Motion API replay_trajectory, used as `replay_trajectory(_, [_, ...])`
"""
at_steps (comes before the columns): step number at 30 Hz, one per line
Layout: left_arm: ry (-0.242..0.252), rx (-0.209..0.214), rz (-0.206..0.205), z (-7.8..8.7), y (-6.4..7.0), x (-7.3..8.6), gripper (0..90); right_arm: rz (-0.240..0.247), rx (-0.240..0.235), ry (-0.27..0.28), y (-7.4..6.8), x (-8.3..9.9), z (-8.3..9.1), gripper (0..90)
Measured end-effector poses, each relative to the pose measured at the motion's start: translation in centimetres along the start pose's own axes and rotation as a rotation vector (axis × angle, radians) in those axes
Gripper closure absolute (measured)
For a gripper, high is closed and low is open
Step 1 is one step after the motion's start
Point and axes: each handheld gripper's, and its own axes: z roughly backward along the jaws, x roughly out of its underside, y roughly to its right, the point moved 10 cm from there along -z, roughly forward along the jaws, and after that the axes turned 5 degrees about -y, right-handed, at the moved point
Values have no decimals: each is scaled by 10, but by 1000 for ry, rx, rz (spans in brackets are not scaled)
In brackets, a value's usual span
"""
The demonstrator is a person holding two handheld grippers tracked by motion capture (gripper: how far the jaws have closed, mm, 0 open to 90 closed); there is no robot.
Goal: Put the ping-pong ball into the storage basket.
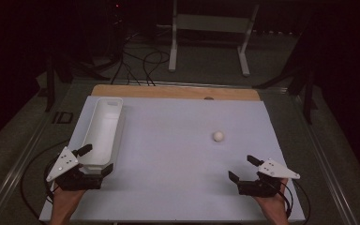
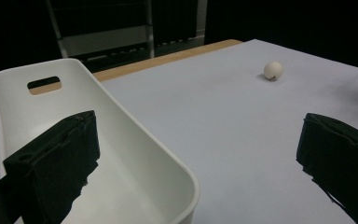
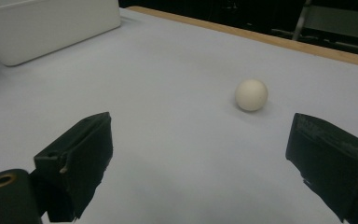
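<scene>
A small white ball lies on the white table sheet, right of centre; it also shows as the ball and the ball. A long white bin stands along the left side, empty as far as I can see. My left gripper is open at the bin's near end, one jaw over the bin and one outside it. My right gripper is open near the front right, with the ball ahead of it and nothing between its jaws.
A wooden strip runs along the table's far edge. Beyond it stands a white frame on legs, with cables on the floor. Dark stands flank the table on both sides.
</scene>
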Motion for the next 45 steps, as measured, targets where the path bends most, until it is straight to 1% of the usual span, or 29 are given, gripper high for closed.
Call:
replay_trajectory(15, [11, 5, -9, -1, 2, 0, 0, -14, 2, -5, 1, -1, -1, 68])
replay_trajectory(23, [3, 4, -10, -4, 2, 3, 0, -26, 11, -14, 5, -4, -2, 68])
replay_trajectory(31, [3, 4, -7, -5, 1, 4, 0, -24, 6, -12, 4, -12, -4, 69])
replay_trajectory(41, [-1, -1, -9, -5, 1, 5, 0, -16, 20, -17, 5, -24, -4, 69])
replay_trajectory(45, [1, -3, -7, -5, 1, 5, 0, -12, 18, -23, 6, -29, -6, 68])
